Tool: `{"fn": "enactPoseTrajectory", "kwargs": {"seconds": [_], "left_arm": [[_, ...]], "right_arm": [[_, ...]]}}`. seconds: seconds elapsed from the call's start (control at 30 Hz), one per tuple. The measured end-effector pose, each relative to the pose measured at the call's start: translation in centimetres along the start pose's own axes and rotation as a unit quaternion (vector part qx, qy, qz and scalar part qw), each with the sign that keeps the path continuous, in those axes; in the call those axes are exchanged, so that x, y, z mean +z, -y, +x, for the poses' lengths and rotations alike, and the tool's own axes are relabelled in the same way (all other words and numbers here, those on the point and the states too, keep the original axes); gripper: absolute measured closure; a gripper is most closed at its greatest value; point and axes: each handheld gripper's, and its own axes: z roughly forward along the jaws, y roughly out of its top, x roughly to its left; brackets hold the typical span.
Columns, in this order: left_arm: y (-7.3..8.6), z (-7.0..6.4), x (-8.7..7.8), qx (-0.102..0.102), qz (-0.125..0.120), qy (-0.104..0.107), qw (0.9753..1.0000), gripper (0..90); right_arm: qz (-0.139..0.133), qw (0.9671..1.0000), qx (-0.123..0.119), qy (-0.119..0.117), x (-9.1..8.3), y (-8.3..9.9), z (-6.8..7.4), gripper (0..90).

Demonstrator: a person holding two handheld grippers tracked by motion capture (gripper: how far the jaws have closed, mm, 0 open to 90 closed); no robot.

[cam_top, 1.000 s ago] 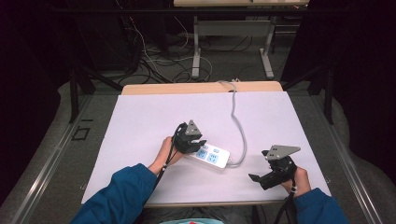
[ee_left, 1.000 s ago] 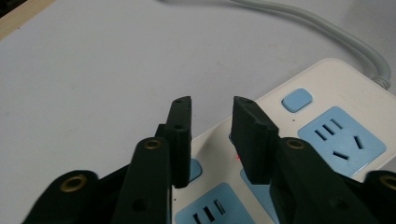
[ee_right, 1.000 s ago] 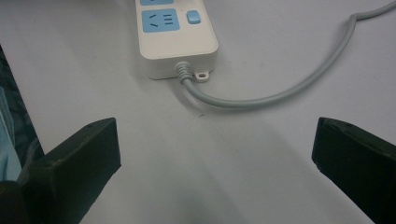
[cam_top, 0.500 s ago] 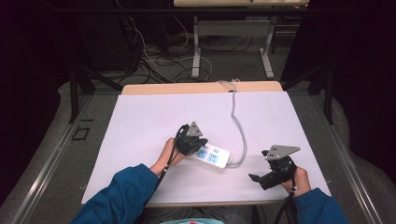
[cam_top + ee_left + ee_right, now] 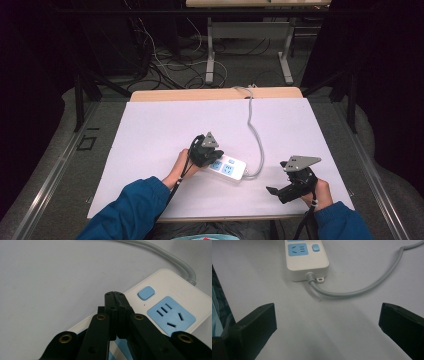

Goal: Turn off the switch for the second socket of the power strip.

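A white power strip [image 5: 231, 168] with blue sockets and a blue switch [image 5: 146, 292] lies near the middle of the white table. Its grey cable [image 5: 255, 134] curves away to the table's far edge. My left gripper [image 5: 212, 159] is shut, with nothing between its jaws, and hovers over the strip's left end; in the left gripper view its tips [image 5: 114, 294] point just left of the switch. My right gripper [image 5: 272, 190] stands open near the front right, a short way from the strip [image 5: 306, 257] and pointed at its cable end [image 5: 310, 278].
The white table top [image 5: 150, 130] has free room to the left and at the back. Beyond its far edge stand metal table legs [image 5: 211, 50] and loose cables on the floor. Blue sleeves [image 5: 131, 207] come in from the bottom.
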Motion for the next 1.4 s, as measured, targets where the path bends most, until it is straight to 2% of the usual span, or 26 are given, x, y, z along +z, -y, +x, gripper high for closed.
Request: {"fn": "enactPoseTrajectory", "kwargs": {"seconds": [0.2,0.27,0.3,0.53,0.77,1.23,1.27,1.4], "left_arm": [[0.19,0.11,0.02,-0.002,-0.005,0.004,1.0000,90.0],[0.25,0.21,0.01,0.000,-0.007,0.007,1.0000,90.0],[0.26,0.25,-0.02,0.006,-0.007,0.003,1.0000,90.0],[0.35,0.13,0.01,0.000,-0.009,0.001,1.0000,90.0],[0.33,-0.01,0.02,0.006,-0.009,-0.005,0.9999,90.0],[0.38,-0.12,0.02,0.011,-0.009,-0.008,0.9999,90.0],[0.41,-0.22,0.05,0.006,-0.010,-0.006,0.9999,90.0],[0.43,-0.19,0.05,0.006,-0.010,-0.005,0.9999,90.0]], "right_arm": [[0.001,1.0000,0.006,0.002,0.02,0.00,0.10,0.6],[0.000,1.0000,0.000,0.000,0.02,0.00,0.02,0.7],[0.000,1.0000,0.000,0.000,0.02,0.00,0.03,0.7],[0.002,1.0000,0.001,0.000,0.03,-0.01,0.03,0.7],[0.003,1.0000,0.001,0.000,0.04,-0.01,0.03,0.7],[0.009,0.9999,0.006,-0.002,0.01,0.00,0.10,0.8],[0.008,0.9999,0.006,-0.002,0.02,0.00,0.10,0.8],[0.009,0.9999,0.006,-0.002,0.04,0.00,0.11,0.8]]}}
